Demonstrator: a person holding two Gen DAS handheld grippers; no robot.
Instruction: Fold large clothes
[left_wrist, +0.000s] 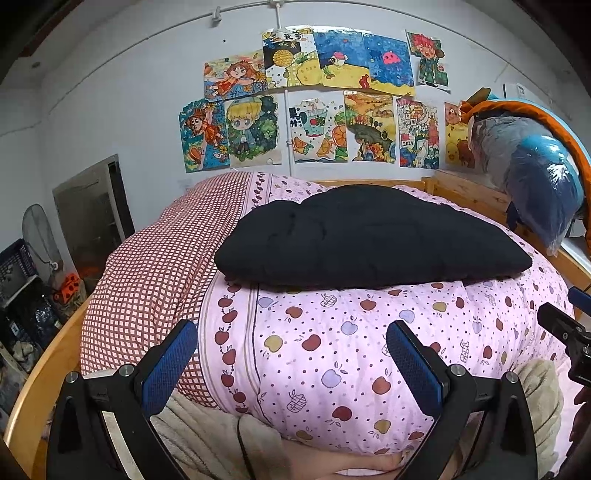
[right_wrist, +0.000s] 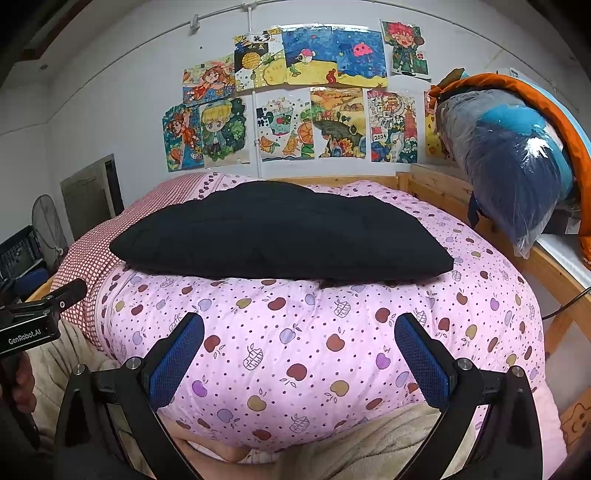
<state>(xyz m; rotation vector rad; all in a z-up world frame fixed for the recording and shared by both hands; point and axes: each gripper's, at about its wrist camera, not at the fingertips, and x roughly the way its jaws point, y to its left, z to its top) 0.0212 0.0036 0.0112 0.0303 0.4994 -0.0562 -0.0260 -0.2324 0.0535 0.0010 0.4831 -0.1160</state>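
Both tongs hang wide open and grip nothing — the left gripper (left_wrist: 291, 341) and the right gripper (right_wrist: 299, 334) hover side by side above the near slope of the pink apple-print quilt (left_wrist: 332, 350). Well beyond their blue fingertips (right_wrist: 184, 350), clear of them, the folded black garment (right_wrist: 280, 232) lies flat on top of the quilt — a tidy padded bundle, touching neither gripper.
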